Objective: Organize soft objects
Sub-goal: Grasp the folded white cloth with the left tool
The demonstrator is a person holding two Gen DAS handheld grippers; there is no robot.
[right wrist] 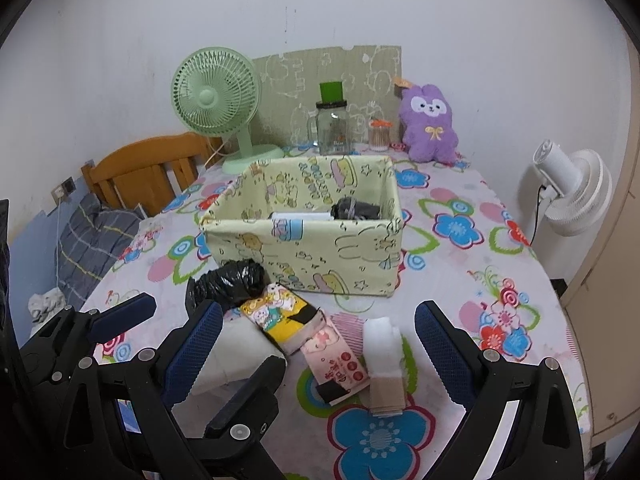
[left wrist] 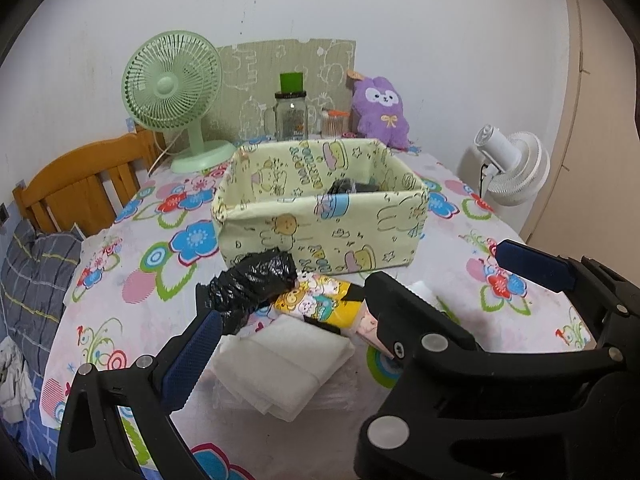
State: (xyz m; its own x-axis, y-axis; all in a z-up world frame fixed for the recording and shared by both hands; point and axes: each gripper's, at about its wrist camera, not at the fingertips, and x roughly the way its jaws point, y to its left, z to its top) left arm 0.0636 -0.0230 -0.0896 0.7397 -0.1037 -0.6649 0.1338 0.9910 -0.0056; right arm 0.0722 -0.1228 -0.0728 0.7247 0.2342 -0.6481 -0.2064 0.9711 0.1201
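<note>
Both grippers hover low over the flowered counter (right wrist: 460, 196) with fingers spread, holding nothing: the right gripper (right wrist: 316, 344) above a pink tissue pack (right wrist: 338, 360) and white foam piece (right wrist: 382, 340), the left gripper (left wrist: 360, 300) around the yellow tissue pack (left wrist: 320, 300), folded white cloth (left wrist: 288, 364) and black bag roll (left wrist: 252, 280). Beyond stands the fabric bin (right wrist: 304, 248), a black bundle (right wrist: 354, 209) inside.

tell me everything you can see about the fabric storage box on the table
The storage box is a pale yellow-green, open-topped rectangular bin of soft fabric printed with cartoon animals and lettering. It stands upright near the middle of the floral tablecloth. Inside lie a black bundle and something white. A rolled black plastic bag sits against its near left corner. Neither gripper touches it.
</note>
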